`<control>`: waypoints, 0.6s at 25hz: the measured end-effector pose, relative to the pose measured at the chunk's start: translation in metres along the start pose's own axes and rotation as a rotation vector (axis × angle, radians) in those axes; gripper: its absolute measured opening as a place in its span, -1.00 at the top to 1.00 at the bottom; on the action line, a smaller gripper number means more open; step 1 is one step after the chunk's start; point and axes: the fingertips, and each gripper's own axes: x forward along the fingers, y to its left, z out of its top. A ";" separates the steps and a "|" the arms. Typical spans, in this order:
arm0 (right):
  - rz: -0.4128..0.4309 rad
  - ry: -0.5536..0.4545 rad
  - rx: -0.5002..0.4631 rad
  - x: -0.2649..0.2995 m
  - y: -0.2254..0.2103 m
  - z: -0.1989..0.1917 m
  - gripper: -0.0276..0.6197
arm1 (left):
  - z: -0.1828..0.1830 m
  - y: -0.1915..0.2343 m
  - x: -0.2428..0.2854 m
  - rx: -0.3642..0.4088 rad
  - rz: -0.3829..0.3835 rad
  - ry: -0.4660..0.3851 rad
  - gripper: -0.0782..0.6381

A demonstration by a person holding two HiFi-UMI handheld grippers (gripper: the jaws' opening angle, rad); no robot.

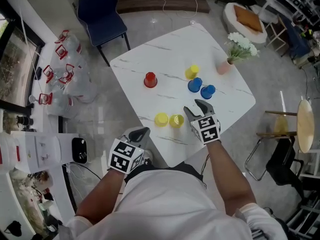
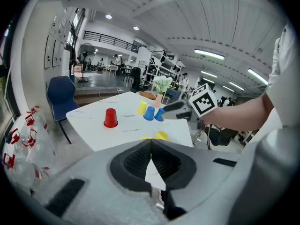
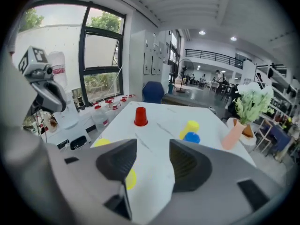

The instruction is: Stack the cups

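Note:
On the white marble table (image 1: 165,54) stand a red cup (image 1: 150,79), a yellow cup (image 1: 191,72), two blue cups (image 1: 195,84) (image 1: 208,91) side by side, and two yellow cups (image 1: 161,119) (image 1: 176,120) near the front edge. My right gripper (image 1: 194,107) hovers open just right of the front yellow pair, with nothing between its jaws. In the right gripper view one yellow cup (image 3: 131,178) shows partly behind the left jaw. My left gripper (image 1: 140,133) is shut and empty, off the table's front-left edge.
A pink vase with white flowers (image 1: 225,66) stands at the table's right corner. A blue chair (image 1: 100,9) is behind the table. Water bottles with red caps (image 1: 65,69) crowd the floor at left. A round stool (image 1: 305,124) stands at right.

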 end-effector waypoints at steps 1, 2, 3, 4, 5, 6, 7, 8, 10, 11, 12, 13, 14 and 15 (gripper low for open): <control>-0.015 -0.003 -0.003 0.002 -0.015 0.007 0.23 | 0.002 0.000 0.001 -0.003 0.005 -0.004 0.76; -0.027 0.000 -0.005 0.004 -0.030 0.012 0.23 | 0.005 0.000 0.001 -0.005 0.010 -0.008 0.77; -0.034 0.007 -0.003 0.009 -0.045 0.017 0.23 | 0.007 0.000 0.002 -0.008 0.017 -0.010 0.77; -0.039 0.022 0.000 0.015 -0.059 0.019 0.23 | 0.009 0.000 0.003 -0.010 0.023 -0.013 0.77; -0.040 0.042 0.003 0.022 -0.072 0.020 0.23 | 0.010 0.001 0.003 -0.012 0.030 -0.014 0.76; -0.041 0.066 0.001 0.031 -0.085 0.020 0.21 | 0.011 0.001 0.004 -0.015 0.037 -0.015 0.77; -0.043 0.088 -0.006 0.039 -0.097 0.021 0.21 | 0.011 0.001 0.004 -0.019 0.045 -0.014 0.77; -0.044 0.105 -0.015 0.046 -0.108 0.022 0.21 | 0.011 0.001 0.004 -0.025 0.053 -0.014 0.77; -0.041 0.129 -0.031 0.061 -0.124 0.028 0.21 | 0.010 0.002 0.003 -0.040 0.072 -0.011 0.76; -0.035 0.136 -0.038 0.068 -0.130 0.031 0.21 | 0.009 0.002 0.003 -0.049 0.082 -0.010 0.77; -0.028 0.142 -0.044 0.075 -0.134 0.034 0.21 | 0.007 0.003 0.002 -0.058 0.093 -0.009 0.76; -0.019 0.149 -0.051 0.082 -0.137 0.037 0.21 | 0.006 0.004 0.001 -0.067 0.104 -0.009 0.77; -0.010 0.157 -0.059 0.090 -0.139 0.038 0.21 | 0.004 0.006 0.000 -0.077 0.115 -0.008 0.77; -0.002 0.168 -0.067 0.097 -0.141 0.038 0.20 | 0.003 0.007 -0.001 -0.086 0.126 -0.007 0.76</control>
